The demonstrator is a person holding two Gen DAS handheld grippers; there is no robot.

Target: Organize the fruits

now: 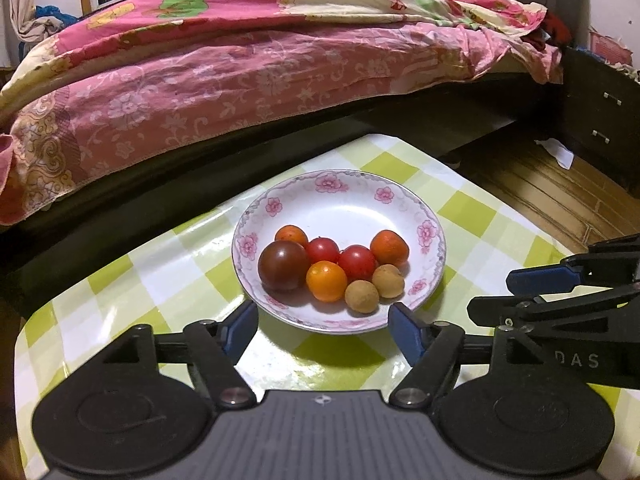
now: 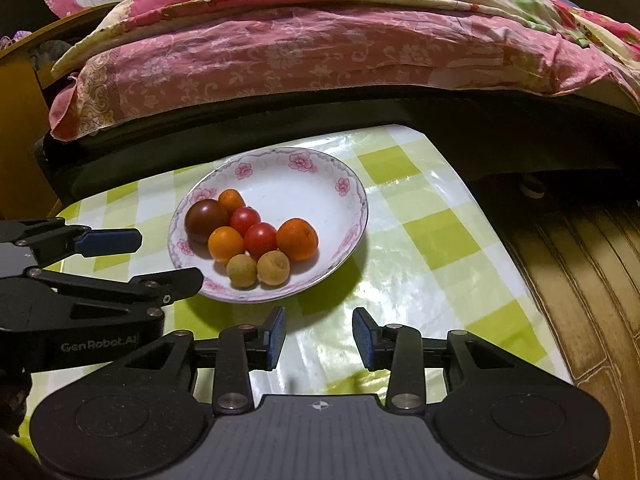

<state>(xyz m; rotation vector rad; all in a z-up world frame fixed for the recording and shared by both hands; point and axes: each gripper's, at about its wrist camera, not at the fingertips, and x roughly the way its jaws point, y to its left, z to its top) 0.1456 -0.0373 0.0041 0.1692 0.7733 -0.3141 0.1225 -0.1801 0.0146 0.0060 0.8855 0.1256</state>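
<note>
A white floral plate [image 1: 348,196] [image 2: 304,184] on the checked table holds several small fruits: a dark tomato [image 1: 283,265] [image 2: 206,221], two red cherry tomatoes [image 1: 357,262] [image 2: 260,240], orange fruits [image 1: 326,281] [image 2: 297,239] and two tan longans [image 1: 361,296] [image 2: 241,271]. My left gripper [image 1: 324,330] is open and empty, just in front of the plate; it also shows at the left of the right wrist view [image 2: 168,260]. My right gripper [image 2: 319,336] is open and empty over the table, right of the plate; it also shows in the left wrist view [image 1: 492,292].
A green-and-white checked tablecloth [image 1: 460,216] [image 2: 432,240] covers the small table. A bed with a pink floral quilt [image 1: 224,80] [image 2: 280,48] stands just behind it. A dark nightstand [image 1: 600,120] and wooden floor [image 2: 580,272] lie to the right.
</note>
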